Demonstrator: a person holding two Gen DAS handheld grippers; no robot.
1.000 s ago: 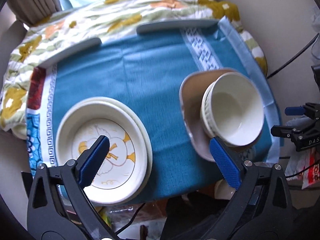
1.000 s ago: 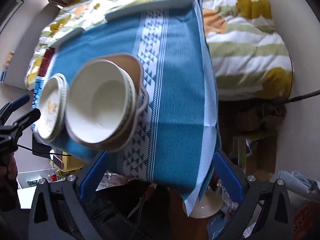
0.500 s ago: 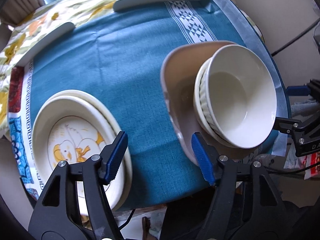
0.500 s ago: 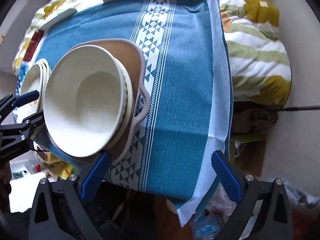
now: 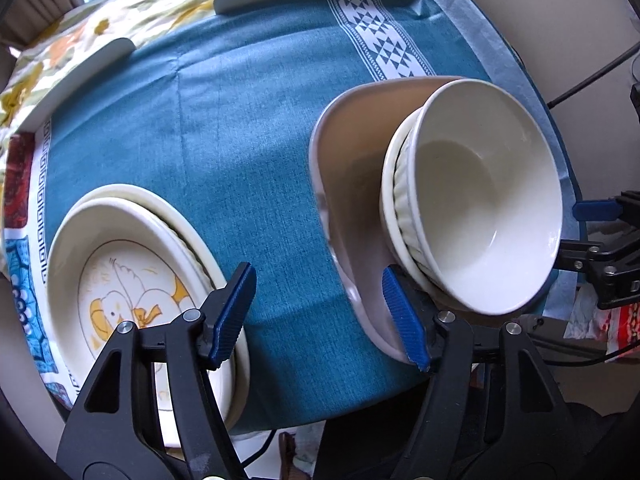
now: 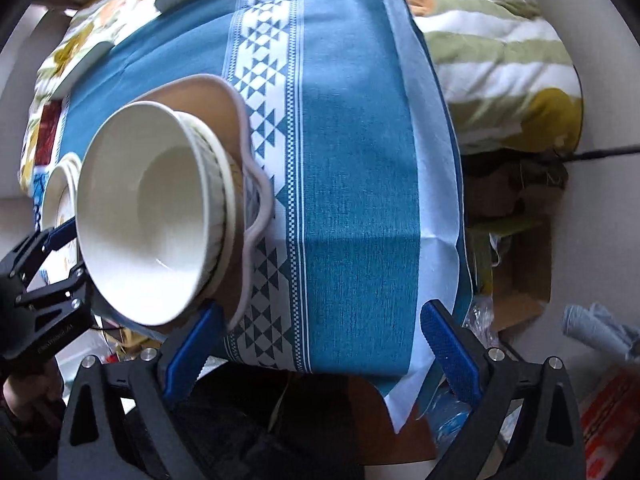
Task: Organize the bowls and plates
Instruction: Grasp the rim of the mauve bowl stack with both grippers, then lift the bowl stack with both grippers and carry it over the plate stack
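Overhead, the blue-clothed worktop point(image 5: 248, 128) carries a tan dish point(image 5: 352, 168) at three o'clock holding stacked white bowls point(image 5: 480, 208), duck plates point(image 5: 120, 288) at eight. Left tongs point(image 5: 320, 312) gape empty; right tongs point(image 6: 316, 348) are closing, nothing between.

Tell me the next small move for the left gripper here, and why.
Probably ease the left gripper right and down until its half-open jaws straddle the tan dish's near rim. Nothing sits between them yet; one finger already overlaps that rim, and the stacked white bowls rest in the dish.
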